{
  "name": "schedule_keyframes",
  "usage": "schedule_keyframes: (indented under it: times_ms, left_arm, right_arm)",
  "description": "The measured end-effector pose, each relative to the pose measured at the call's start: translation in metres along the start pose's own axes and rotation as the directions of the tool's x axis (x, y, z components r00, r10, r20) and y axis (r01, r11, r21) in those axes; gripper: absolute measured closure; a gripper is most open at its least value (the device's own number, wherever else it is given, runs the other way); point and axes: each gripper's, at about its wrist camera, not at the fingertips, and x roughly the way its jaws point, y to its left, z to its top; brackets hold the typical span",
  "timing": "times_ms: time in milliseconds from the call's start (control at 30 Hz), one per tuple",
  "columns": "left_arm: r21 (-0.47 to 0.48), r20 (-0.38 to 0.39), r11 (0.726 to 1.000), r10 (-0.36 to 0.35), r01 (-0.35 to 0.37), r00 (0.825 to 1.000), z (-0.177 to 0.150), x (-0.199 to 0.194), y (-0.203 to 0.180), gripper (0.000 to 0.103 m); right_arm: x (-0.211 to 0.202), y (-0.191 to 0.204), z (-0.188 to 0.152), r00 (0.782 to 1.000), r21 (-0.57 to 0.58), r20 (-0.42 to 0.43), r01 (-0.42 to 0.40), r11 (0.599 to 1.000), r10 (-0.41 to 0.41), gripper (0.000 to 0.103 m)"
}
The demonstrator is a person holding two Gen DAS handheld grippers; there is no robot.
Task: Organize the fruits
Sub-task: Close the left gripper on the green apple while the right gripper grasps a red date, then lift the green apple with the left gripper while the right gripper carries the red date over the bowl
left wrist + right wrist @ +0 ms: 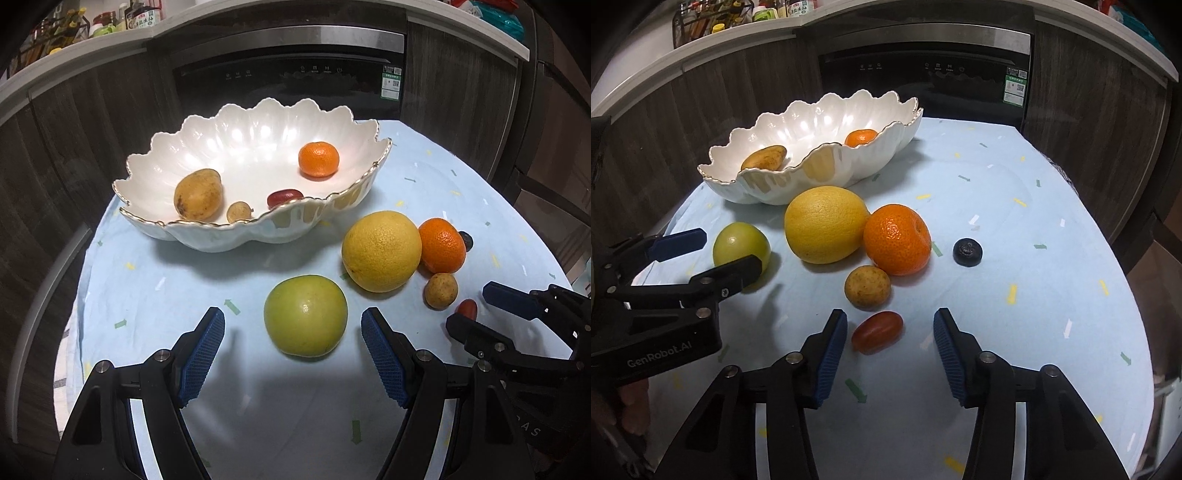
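Note:
My left gripper (pixel 293 317) stands open astride a green apple (pixel 306 315) on the cloth, pads clear of it on both sides. My right gripper (pixel 891 318) is open too, with a small red oval fruit (pixel 877 331) between its fingers, close to the left pad and not pressed. Beside them lie a big yellow citrus (pixel 825 224), an orange mandarin (pixel 897 239), a small brown round fruit (pixel 867 287) and a dark berry (pixel 967 251). The white scalloped bowl (pixel 240 133) holds a yellow-brown mango (pixel 198 194), a mandarin (pixel 318 159), a small brown fruit (pixel 239 211) and a red fruit (pixel 284 197).
A pale blue cloth (pixel 1015 332) covers the round table. Dark wooden cabinets and a built-in appliance (pixel 288 77) stand behind it. The countertop above carries bottles (pixel 140 14). A hand (pixel 631 402) holds the left gripper at the lower left of the right wrist view.

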Motion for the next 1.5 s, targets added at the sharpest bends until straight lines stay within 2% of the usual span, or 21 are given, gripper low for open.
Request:
schedule_keyframes:
  times_ms: [133,333,467,700,1100,1500]
  left_arm:
    - [-0.001,-0.008,1.0,-0.007,0.007,1.0,0.0,0.005,-0.002,0.027]
    - [0.006,-0.016,1.0,-0.011,0.011,1.0,0.002,0.01,-0.004,0.028]
    - [0.003,-0.025,1.0,-0.02,0.02,0.999,0.002,0.014,-0.005,0.035]
    - [0.004,-0.036,1.0,-0.02,0.02,0.999,0.001,0.018,-0.007,0.055]
    - [-0.011,-0.038,0.999,-0.032,0.032,0.999,-0.002,0.013,-0.005,0.055]
    - [-0.004,-0.003,1.0,-0.025,0.025,1.0,-0.001,-0.007,-0.007,0.055]
  right_arm:
    - [0.004,0.0,-0.001,1.0,-0.003,-0.014,-0.008,1.0,0.008,0.06]
    - [0.004,0.0,0.0,1.0,-0.006,-0.014,-0.009,1.0,0.009,0.064]
    - [0.004,0.003,-0.001,1.0,-0.021,-0.014,-0.015,1.0,0.015,0.072]
    - [0.003,0.006,-0.001,1.0,-0.026,-0.013,-0.016,1.0,0.016,0.075]
    - [0.001,0.004,-0.001,1.0,-0.015,-0.014,-0.017,1.0,0.017,0.076]
    - [-0.012,0.001,0.004,1.0,-0.007,0.02,-0.011,1.0,0.011,0.076]
